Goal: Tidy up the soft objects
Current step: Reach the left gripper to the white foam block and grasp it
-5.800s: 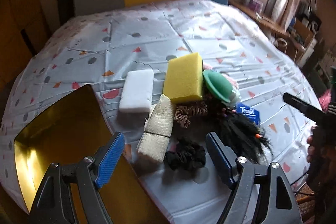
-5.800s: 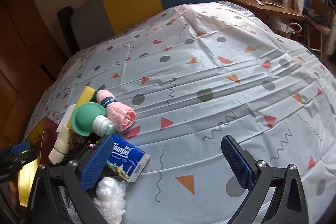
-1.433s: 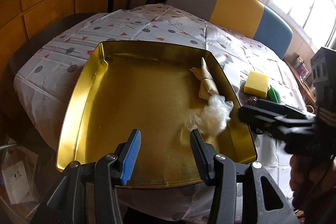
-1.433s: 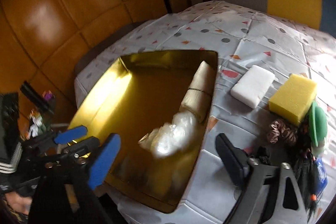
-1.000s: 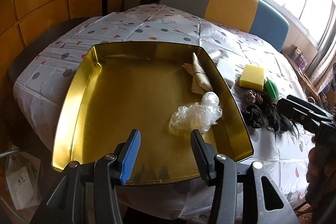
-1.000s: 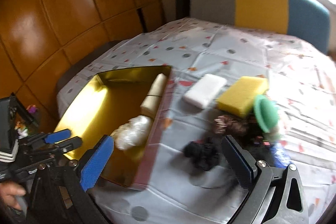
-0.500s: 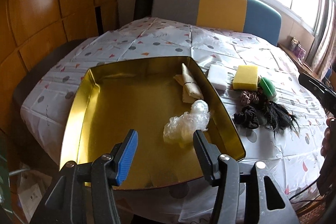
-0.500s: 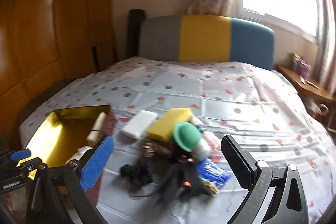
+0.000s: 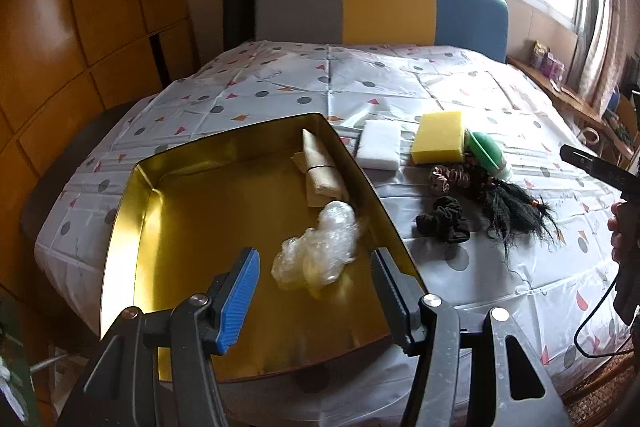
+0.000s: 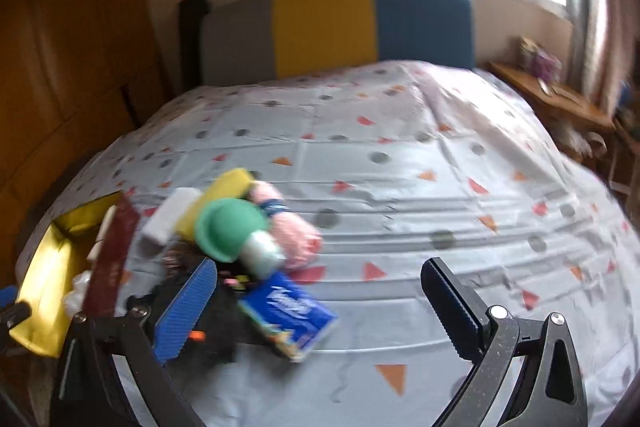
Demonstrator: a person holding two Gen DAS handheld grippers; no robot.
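Observation:
A gold tray on the bed holds a beige cloth roll and a clear plastic wad. My left gripper hovers over the tray's near end, its jaws opening with nothing between them. To the tray's right lie a white sponge, a yellow sponge, a brown scrunchie, a black scrunchie and a black feathery tuft. My right gripper is open above a blue tissue pack, near a green-capped toy and a pink towel roll.
The bed carries a patterned plastic sheet and a grey, yellow and blue headboard. Wooden panels stand at the left, and a wooden shelf runs below the window at the right. A hand holds the right gripper.
The plastic wad left the right gripper and now lies in the tray. The right gripper swung right over the pile. My left gripper drew back from the tray and its jaws widened.

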